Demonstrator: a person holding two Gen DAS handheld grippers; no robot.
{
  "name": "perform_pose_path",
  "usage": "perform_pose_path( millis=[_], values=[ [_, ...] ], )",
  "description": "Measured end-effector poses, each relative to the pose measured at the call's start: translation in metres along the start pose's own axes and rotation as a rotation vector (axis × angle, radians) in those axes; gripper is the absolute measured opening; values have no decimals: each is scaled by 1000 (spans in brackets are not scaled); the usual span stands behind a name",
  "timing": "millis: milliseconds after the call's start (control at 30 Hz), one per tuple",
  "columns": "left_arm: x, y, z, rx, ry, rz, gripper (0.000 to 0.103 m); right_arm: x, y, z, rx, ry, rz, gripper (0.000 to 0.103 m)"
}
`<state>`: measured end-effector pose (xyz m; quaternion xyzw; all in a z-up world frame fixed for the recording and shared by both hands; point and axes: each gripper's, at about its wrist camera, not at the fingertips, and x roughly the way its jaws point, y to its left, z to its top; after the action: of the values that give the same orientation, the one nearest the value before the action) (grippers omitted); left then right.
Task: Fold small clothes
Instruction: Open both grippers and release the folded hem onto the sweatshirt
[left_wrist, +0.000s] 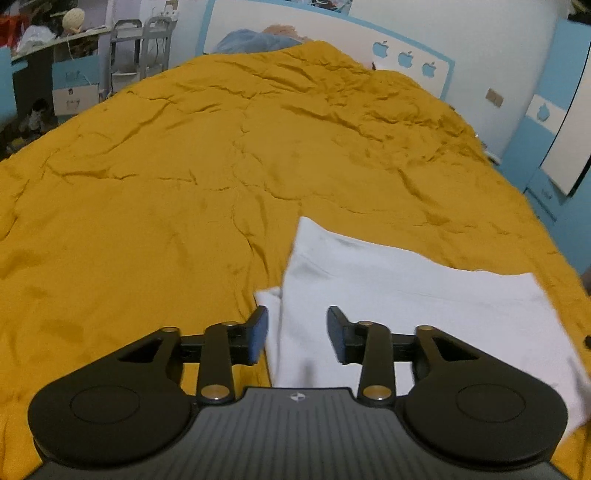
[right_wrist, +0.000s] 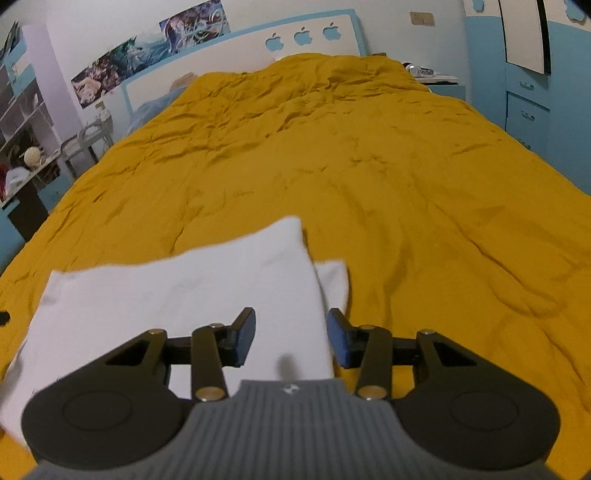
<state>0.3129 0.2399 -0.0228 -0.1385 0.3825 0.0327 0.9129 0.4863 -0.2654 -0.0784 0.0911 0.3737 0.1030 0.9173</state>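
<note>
Two grippers hang with fingers apart above one white garment (left_wrist: 406, 295) on the mustard bedspread (left_wrist: 166, 184).

From the left wrist we see our left gripper (left_wrist: 297, 334) spread wide and gripping nothing; the folded white cloth lies between and beyond its fingers, running off past the right finger, its edge just inside the left finger. From the right wrist we see our right gripper (right_wrist: 291, 338) likewise parted and empty; the white garment (right_wrist: 166, 295) lies under and past the left finger, its edge close inside the right finger, on the bedspread (right_wrist: 406, 184).
</note>
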Motion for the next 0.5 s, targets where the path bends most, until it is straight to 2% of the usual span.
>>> perform_pose_path(
  millis=[67, 167, 267, 333, 500],
  values=[
    [-10, -1, -8, -19, 5, -6, 60, -20, 0, -11, 12, 7, -4, 40],
    [-21, 6, -28, -65, 23, 7, 62, -46, -8, -30, 36, 24, -2, 40],
    [-22, 17, -55, -170, 67, 12, 61, -63, -24, -50, 103, 57, -17, 40],
    [-24, 24, -73, -247, 78, 6, 61, -71, -38, -65, 190, 74, -16, 40],
    [-21, 42, -104, -493, 100, -75, 61, -72, -69, -97, 443, 100, 32, 40]
  ],
)
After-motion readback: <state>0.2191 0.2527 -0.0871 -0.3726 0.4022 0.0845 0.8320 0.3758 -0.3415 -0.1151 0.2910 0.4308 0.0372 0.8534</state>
